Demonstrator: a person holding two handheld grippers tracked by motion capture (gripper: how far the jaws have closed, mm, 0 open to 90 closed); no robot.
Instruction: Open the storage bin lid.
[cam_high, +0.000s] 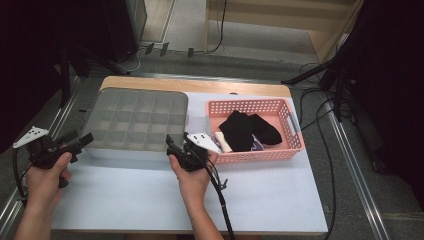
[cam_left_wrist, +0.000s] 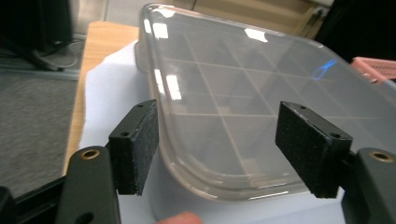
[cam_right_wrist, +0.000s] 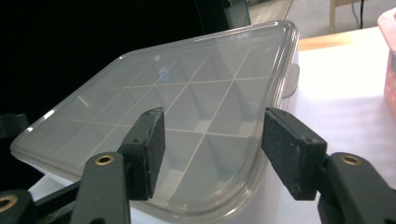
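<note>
— Hovering wide open, both? 
— Yes: left gripper (cam_high: 85, 141) at the box's (cam_high: 135, 120) seven o'clock corner, right gripper (cam_high: 172, 144) at five o'clock, neither holding anything.

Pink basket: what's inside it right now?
The pink basket holds black socks on top, with a cream item and a bit of purple peeking out beneath. Anything under the socks is hidden.

The compartment box (cam_high: 136, 121) sits left of centre on the table (cam_high: 260, 195); the basket (cam_high: 295, 131), holding socks (cam_high: 248, 130), lies right.
</note>
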